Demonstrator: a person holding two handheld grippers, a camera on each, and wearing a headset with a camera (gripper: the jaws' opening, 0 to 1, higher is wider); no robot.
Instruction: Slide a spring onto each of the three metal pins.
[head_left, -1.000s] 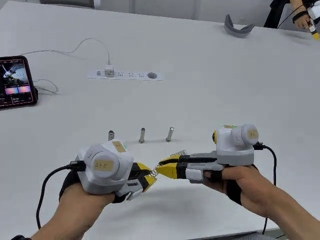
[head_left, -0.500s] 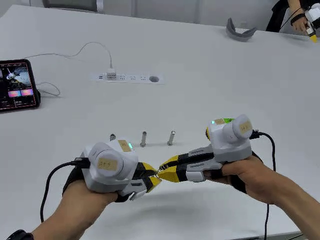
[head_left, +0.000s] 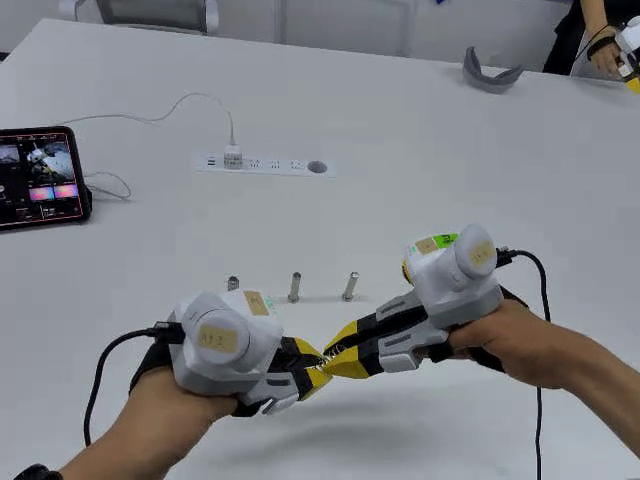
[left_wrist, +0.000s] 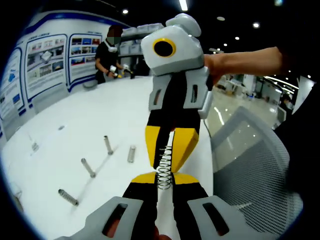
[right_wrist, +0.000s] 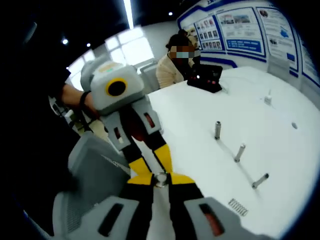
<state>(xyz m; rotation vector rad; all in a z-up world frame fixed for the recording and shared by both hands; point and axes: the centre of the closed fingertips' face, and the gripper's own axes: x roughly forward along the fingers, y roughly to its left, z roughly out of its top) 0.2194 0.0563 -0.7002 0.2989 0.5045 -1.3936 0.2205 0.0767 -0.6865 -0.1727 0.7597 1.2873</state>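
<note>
1. Change vs. 1.0 s ago: tips of the left gripper (left_wrist: 164, 181) and right gripper (right_wrist: 160, 180) stood apart, w/ the spring (left_wrist: 164, 162) spanning the gap. The tips are now nearly in contact. The right gripper body was approx. level; it now slopes down toward its tips, rear end raised. The head view has shifted, so table items sit elsewhere in frame.

2. Left gripper: jaws closed to approx. spring width, pinching the spring's near end.

3. Right gripper: jaws likewise almost shut, w/ the spring seated in the narrow slit btwn them. Its coil end shows end-on at the tips in the right gripper view.

4. The grippers face each other tip to tip, held clear of the table (head_left: 420, 150). The spring axis runs in line w/ both jaw pairs.

5. Metal pins (head_left: 295, 287): three, upright, in a row on the table just beyond the tips, apart from both grippers. A loose spring (right_wrist: 238, 206) lies flat near one end pin.

6. Farther out: power strip (head_left: 265, 163) w/ a plugged cable; tablet (head_left: 40, 190), screen lit, at the table's left edge.
</note>
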